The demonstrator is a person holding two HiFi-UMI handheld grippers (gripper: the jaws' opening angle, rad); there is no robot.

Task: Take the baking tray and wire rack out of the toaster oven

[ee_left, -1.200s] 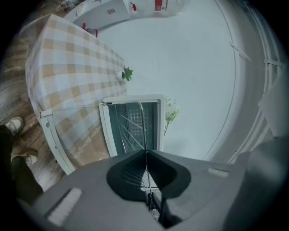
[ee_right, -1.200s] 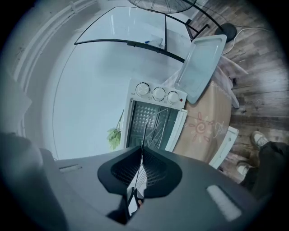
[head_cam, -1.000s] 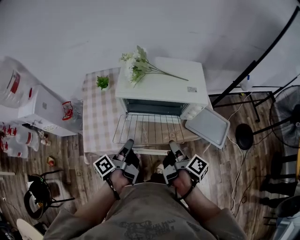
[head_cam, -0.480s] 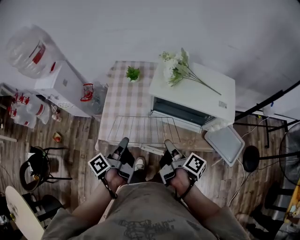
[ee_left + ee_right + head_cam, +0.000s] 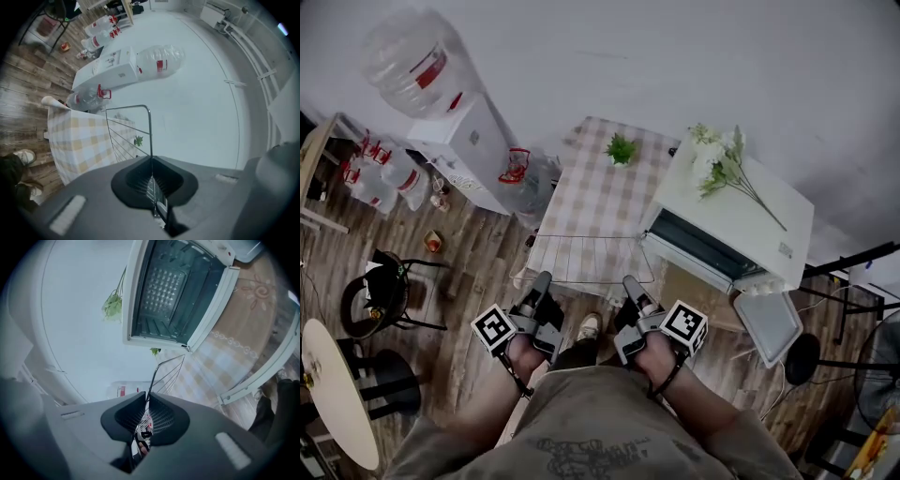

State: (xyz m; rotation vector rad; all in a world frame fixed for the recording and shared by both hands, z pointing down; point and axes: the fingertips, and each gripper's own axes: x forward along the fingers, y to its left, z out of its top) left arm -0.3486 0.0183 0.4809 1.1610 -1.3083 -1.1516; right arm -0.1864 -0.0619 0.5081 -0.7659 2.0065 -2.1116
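Rack (image 5: 592, 260) clamped in left gripper (image 5: 545, 279) and right gripper (image 5: 629, 282).

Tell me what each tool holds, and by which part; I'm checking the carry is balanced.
Both hold the wire rack by its near edge wire: the left tool shut on it toward the left corner, the right tool toward the right corner.

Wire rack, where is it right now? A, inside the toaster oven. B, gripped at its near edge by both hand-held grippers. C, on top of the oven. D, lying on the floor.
B: the wire rack is out over the checked tablecloth, its near edge pinched by the left hand-held gripper and the right hand-held gripper.
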